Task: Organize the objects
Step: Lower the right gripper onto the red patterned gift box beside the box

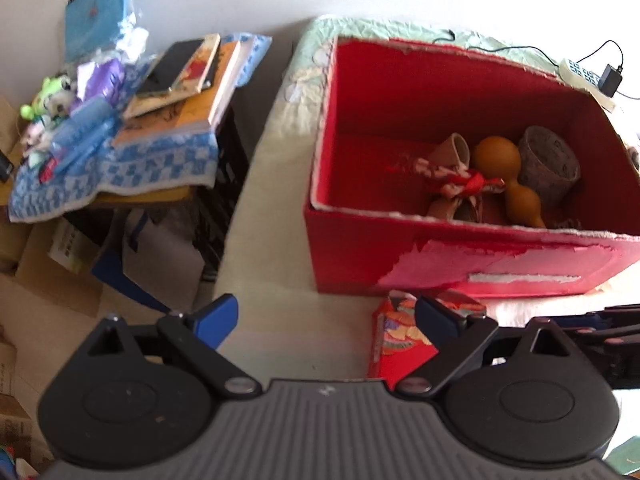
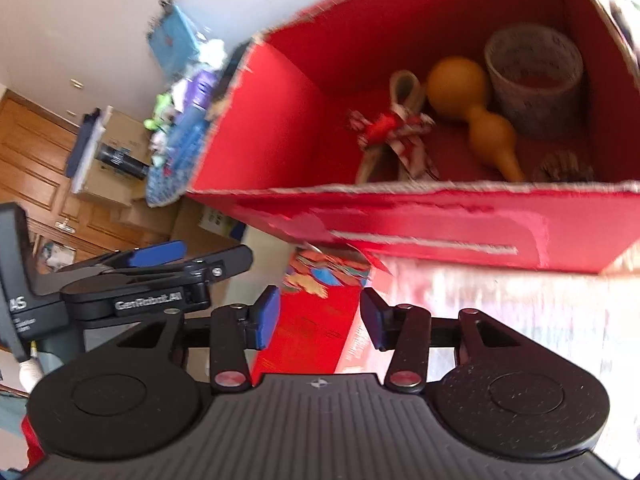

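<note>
Your right gripper (image 2: 316,320) stands open around the small red packet (image 2: 316,320) lying just in front of the red box (image 2: 400,216), its pads not yet touching it; closing off-centre risks pushing the flat packet against the box wall instead of lifting it. Your left gripper (image 1: 326,318) is wide open and empty, just left of the packet. The packet looks thin, glossy red with a colourful printed end, while the box already holds a gourd (image 2: 472,112), a tape roll (image 2: 532,80) and a ribboned ornament (image 2: 392,128).

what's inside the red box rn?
In the red box: a tan gourd, a grey patterned cup on its side, and a red-and-white ribbon bundle on beige pieces. The near wall hides the floor closest to the tongs.
</note>
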Demonstrator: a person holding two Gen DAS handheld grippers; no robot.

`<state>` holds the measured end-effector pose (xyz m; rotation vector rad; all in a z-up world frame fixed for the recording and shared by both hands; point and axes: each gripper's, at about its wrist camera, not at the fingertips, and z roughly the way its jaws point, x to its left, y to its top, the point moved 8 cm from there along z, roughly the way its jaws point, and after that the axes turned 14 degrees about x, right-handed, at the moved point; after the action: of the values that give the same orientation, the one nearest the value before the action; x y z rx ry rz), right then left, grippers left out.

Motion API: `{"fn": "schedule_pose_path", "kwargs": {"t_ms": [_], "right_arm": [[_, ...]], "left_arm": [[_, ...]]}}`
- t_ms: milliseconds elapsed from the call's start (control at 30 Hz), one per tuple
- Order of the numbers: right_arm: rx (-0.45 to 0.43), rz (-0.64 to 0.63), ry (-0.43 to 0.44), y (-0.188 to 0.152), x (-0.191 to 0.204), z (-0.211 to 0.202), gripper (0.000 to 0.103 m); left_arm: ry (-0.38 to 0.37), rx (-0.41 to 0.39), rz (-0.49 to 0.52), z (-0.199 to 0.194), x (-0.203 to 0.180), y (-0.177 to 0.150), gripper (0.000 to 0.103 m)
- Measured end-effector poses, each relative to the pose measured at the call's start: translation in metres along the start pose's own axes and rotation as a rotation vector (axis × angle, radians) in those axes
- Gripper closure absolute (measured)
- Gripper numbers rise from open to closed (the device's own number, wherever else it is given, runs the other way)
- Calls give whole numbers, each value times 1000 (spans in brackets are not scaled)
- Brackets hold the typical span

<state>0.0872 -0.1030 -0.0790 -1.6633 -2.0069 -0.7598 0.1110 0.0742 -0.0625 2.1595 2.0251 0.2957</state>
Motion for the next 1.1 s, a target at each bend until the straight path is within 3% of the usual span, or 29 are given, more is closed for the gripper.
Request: {"fn": "schedule_pose_path", "kwargs": {"t_ms": [233, 567, 800, 1100], "right_arm": [[35, 70, 2, -3, -9, 15, 54], [-3, 196, 31, -14, -26, 20, 54], [-36, 277, 46, -12, -43, 12, 54], [-18, 319, 75, -17, -53, 17, 57]], "left_arm": [[11, 38, 17, 11, 2, -8, 7], [-101, 131, 117, 36, -9, -18, 4], [-123, 152, 185, 42, -24, -19, 4], [-123, 172, 243, 49, -39, -23, 3]]}}
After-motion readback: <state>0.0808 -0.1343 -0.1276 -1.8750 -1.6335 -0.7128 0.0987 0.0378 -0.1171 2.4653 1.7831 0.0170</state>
